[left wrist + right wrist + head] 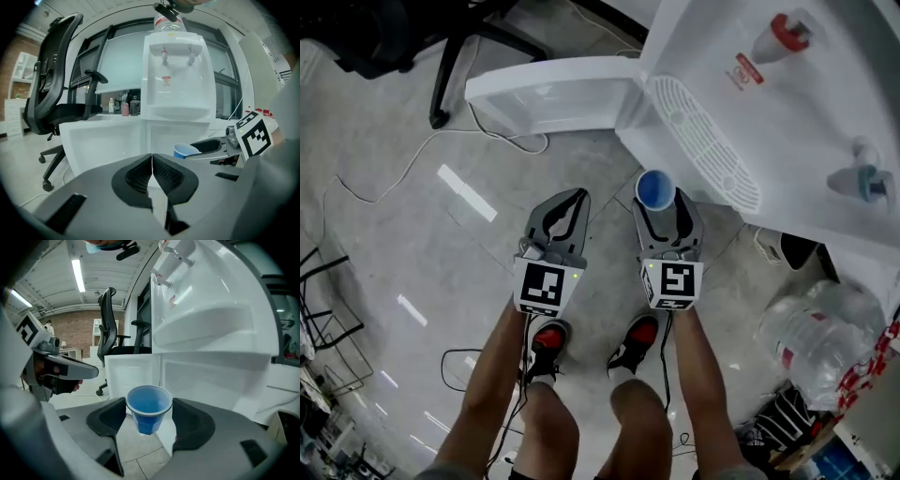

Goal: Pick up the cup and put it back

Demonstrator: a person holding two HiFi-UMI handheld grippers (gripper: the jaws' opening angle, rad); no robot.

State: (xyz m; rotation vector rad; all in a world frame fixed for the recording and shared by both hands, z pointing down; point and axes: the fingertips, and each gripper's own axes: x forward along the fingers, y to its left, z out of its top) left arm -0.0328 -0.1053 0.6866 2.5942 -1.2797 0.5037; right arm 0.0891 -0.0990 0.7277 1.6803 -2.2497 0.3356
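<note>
A small blue cup [148, 408] stands upright between the two jaws of my right gripper [149, 420], which is shut on it. In the head view the cup [654, 188] is held in the air just in front of the white water dispenser [750, 103], below its drip grille [705, 142]. My left gripper [560, 215] hangs beside it to the left over the floor. Its jaws are pressed together with nothing in them [151, 176]. The left gripper view also shows the cup [186, 150] at the right.
The dispenser's lower cabinet door [551, 92] stands open to the left. A black office chair [56, 93] is on the far left, and cables [384, 187] lie on the floor. A large water bottle [816, 328] lies at the right. The person's shoes [595, 342] are below.
</note>
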